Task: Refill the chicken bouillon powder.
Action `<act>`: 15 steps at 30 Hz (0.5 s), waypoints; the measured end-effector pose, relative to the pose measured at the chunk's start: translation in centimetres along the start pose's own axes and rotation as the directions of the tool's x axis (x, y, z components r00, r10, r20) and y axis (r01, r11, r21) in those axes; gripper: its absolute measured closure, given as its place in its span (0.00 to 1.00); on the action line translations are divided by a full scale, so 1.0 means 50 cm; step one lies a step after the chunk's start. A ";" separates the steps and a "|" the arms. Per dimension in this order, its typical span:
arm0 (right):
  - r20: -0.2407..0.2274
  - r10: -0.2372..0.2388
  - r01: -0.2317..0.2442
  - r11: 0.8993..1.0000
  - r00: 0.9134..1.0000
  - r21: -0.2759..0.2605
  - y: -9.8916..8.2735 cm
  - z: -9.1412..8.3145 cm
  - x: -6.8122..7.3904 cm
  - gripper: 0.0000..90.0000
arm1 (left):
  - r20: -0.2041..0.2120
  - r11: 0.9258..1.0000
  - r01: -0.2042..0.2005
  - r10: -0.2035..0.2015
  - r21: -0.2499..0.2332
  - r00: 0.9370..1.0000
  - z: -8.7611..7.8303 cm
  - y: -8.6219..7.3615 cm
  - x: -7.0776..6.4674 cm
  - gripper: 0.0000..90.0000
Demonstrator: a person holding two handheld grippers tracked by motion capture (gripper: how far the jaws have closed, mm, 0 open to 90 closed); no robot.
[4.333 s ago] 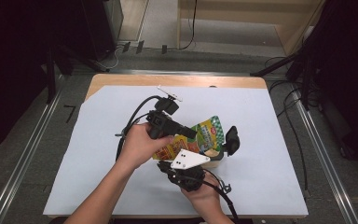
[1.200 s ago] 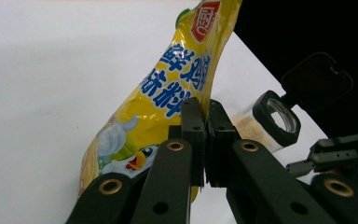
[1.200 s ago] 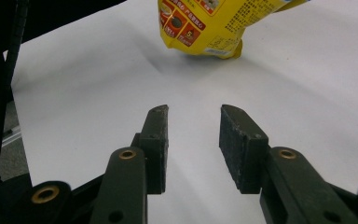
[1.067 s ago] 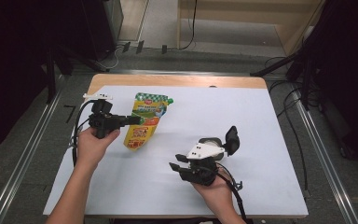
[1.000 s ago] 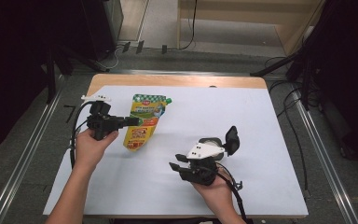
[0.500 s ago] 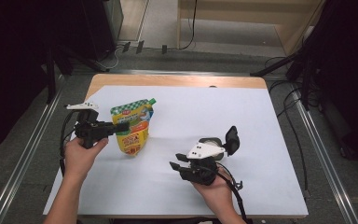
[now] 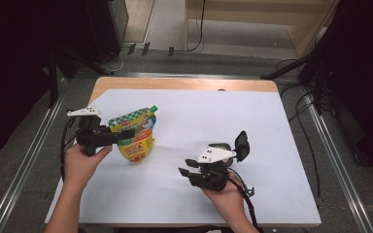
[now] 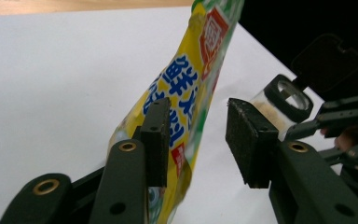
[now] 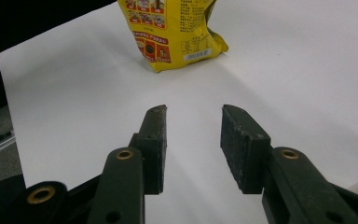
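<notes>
Hard to read first: in the left gripper view the yellow pouch is cut off top and bottom, its lower end lost behind the near jaw, and the print is partly blurred. In the right gripper view we get just the pouch's bottom part, top cropped. Whether the pouch stands by itself or leans on a pad, we can't tell.

Containers: the pouch looks sealed, green cap at the top corner in the high view; contents not visible. A clear jar w/ black flip lid open sits by the right gripper; sth. pale inside, can't say what.

Poses: left gripper held level over the white table cover, pointing right at the pouch near the table's left edge. Its jaws have just been opening; the pouch is between them, against one pad, the other pad clear of it. Right gripper low at front centre, well apart from the pouch, jaws parted w/ nothing between them.
</notes>
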State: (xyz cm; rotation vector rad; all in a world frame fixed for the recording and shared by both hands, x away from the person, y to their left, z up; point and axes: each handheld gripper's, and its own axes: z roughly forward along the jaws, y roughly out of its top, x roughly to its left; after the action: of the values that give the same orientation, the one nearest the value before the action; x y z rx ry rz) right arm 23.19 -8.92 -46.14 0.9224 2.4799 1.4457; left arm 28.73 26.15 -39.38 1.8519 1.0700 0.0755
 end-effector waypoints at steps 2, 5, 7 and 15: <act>0.003 0.006 -0.006 1.000 1.000 0.003 0.001 -0.003 -0.004 0.69 | -0.002 1.000 -0.001 0.001 -0.002 1.000 -0.005 -0.003 -0.004 0.64; 0.009 0.020 -0.020 1.000 1.000 -0.001 0.004 -0.009 -0.008 0.69 | -0.008 1.000 -0.003 0.003 0.004 1.000 -0.015 -0.008 -0.007 0.61; 0.004 0.028 -0.028 1.000 1.000 -0.004 0.007 -0.014 -0.012 0.69 | -0.011 1.000 0.000 0.000 0.008 1.000 -0.021 -0.014 -0.008 0.60; 0.011 0.045 -0.045 0.999 0.999 -0.002 0.019 -0.038 -0.024 0.70 | -0.003 1.000 0.031 -0.031 0.003 1.000 -0.035 -0.026 -0.004 0.53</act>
State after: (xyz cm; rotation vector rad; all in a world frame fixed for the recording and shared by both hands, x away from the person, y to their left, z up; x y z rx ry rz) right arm 23.80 -10.70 -44.57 0.9894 2.4649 1.4527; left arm 26.96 27.43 -39.33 1.8379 1.1008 0.0586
